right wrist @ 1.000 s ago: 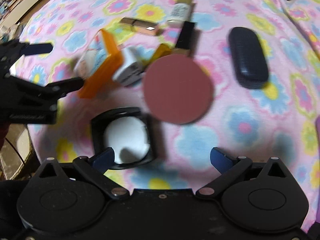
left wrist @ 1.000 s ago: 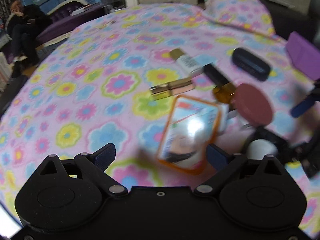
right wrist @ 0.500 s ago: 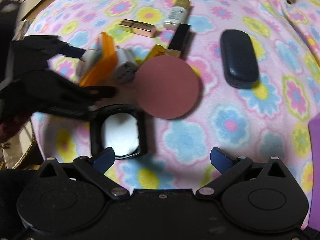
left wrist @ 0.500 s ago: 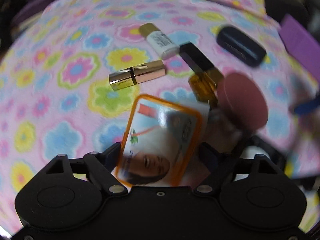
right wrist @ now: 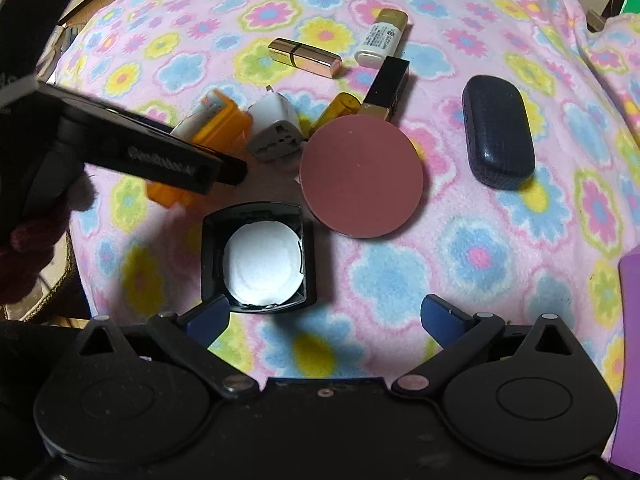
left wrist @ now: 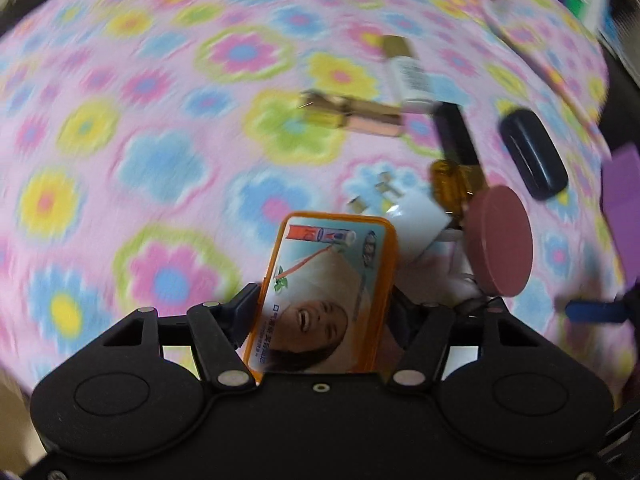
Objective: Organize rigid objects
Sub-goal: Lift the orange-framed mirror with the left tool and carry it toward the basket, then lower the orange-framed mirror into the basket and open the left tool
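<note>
Closing our left gripper (left wrist: 320,316) around the orange box (left wrist: 324,292) on the flowered blanket (left wrist: 160,152), we are hovering our right gripper (right wrist: 324,316), fingers apart, near the black case (right wrist: 256,256).

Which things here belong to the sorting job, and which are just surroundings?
Part of the job:
- orange case, between the closing left gripper jaws
- white plug adapter
- round maroon lid
- gold lipstick
- dark glasses case
- open black box

Just surroundings:
- flowered blanket
- purple object at the right edge
</note>
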